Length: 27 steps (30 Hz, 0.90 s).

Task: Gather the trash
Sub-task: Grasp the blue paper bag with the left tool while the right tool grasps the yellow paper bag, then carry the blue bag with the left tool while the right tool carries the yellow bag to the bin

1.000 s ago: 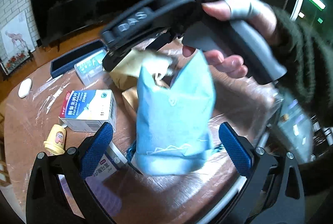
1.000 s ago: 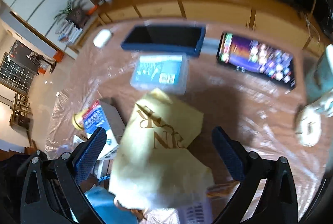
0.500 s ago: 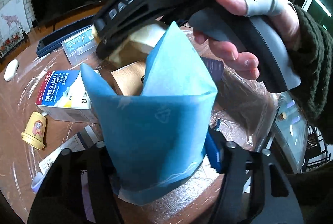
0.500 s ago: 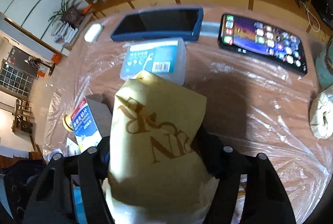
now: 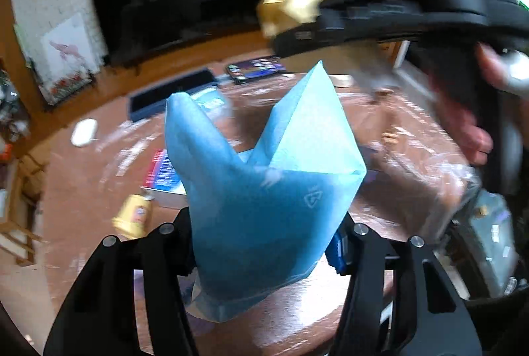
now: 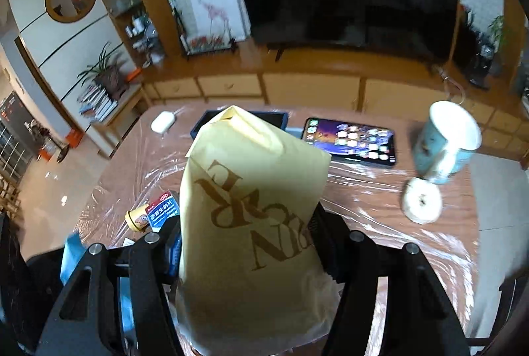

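A crumpled blue paper bag [image 5: 264, 184] stands up between the fingers of my left gripper [image 5: 264, 240]. Its jaws are closing, and the blue pads press on the bag's lower sides. In the right wrist view a tan paper bag [image 6: 254, 190] with brown lettering fills the middle. My right gripper [image 6: 251, 250] is closing on it too, with both pads against its sides. Both bags hang above the table. In the left wrist view the tan bag [image 5: 291, 5] shows at the top, with a person's hand [image 5: 469, 131] beside it. A corner of the blue bag [image 6: 71, 253] shows low left in the right wrist view.
The wooden table [image 6: 380, 223] is covered with clear film. On it lie a lit phone [image 6: 350, 141], a dark blue case [image 6: 281, 119], a white mouse [image 6: 162, 121], a medicine box [image 6: 163, 210] and a small yellow cup [image 6: 137, 218]. A teal cup [image 6: 443, 144] and a white ring [image 6: 423, 200] are at the right.
Both grippers went from wide open to closed on their bags. The tan bag rose well above the table. The blue bag rose a little, and the view tilted up.
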Each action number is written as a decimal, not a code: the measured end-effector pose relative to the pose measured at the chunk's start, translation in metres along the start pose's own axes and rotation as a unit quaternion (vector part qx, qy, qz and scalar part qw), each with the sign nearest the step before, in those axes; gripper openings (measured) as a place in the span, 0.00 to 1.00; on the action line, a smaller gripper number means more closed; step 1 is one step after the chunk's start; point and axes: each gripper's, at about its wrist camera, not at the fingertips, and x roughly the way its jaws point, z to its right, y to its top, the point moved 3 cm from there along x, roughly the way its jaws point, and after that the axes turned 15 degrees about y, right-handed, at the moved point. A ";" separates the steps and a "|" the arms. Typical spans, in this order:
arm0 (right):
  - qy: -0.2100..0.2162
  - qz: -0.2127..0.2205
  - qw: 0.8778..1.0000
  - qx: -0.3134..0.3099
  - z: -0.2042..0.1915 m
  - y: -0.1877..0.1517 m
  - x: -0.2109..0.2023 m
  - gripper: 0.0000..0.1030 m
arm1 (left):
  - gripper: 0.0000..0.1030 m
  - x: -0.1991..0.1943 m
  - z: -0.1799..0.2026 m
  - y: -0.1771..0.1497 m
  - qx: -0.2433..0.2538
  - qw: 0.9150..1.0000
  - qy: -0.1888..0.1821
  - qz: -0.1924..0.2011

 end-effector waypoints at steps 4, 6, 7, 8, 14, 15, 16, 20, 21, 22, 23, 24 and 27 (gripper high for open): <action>-0.028 0.009 1.000 -0.007 -0.008 -0.022 -0.019 0.60 | 0.56 -0.004 -0.008 -0.001 -0.006 1.000 0.028 0.005; -0.042 0.012 0.999 -0.011 -0.012 -0.034 -0.025 0.60 | 0.56 -0.006 -0.010 -0.002 -0.008 0.999 0.040 0.006; -0.048 0.013 0.999 -0.012 -0.014 -0.041 -0.029 0.60 | 0.56 -0.008 -0.012 -0.002 -0.009 0.999 0.045 0.008; -0.051 0.014 0.999 -0.011 -0.018 -0.048 -0.030 0.60 | 0.56 -0.009 -0.013 -0.003 -0.010 0.999 0.052 0.009; -0.063 0.013 0.998 -0.005 -0.036 -0.079 -0.036 0.60 | 0.56 -0.013 -0.022 -0.003 -0.017 0.997 0.078 0.018; -0.064 0.012 0.998 -0.005 -0.039 -0.083 -0.036 0.60 | 0.56 -0.015 -0.022 -0.004 -0.017 0.996 0.082 0.020; -0.064 0.012 0.998 -0.003 -0.043 -0.087 -0.036 0.60 | 0.56 -0.018 -0.023 -0.006 -0.019 0.996 0.086 0.022; -0.065 0.015 0.998 -0.004 -0.059 -0.100 -0.038 0.60 | 0.56 -0.023 -0.033 -0.009 -0.029 0.995 0.094 0.025; -0.066 0.017 0.998 -0.006 -0.064 -0.101 -0.038 0.60 | 0.56 -0.026 -0.032 -0.011 -0.031 0.995 0.095 0.026; -0.068 0.019 0.997 -0.009 -0.069 -0.103 -0.038 0.60 | 0.56 -0.028 -0.034 -0.013 -0.034 0.994 0.097 0.026; -0.069 0.020 0.997 -0.011 -0.073 -0.105 -0.039 0.60 | 0.56 -0.030 -0.036 -0.015 -0.035 0.994 0.097 0.027; -0.071 0.022 0.997 -0.015 -0.078 -0.106 -0.039 0.60 | 0.56 -0.031 -0.038 -0.017 -0.035 0.994 0.097 0.028; -0.072 0.026 0.997 -0.019 -0.090 -0.111 -0.039 0.60 | 0.56 -0.035 -0.045 -0.023 -0.035 0.994 0.097 0.030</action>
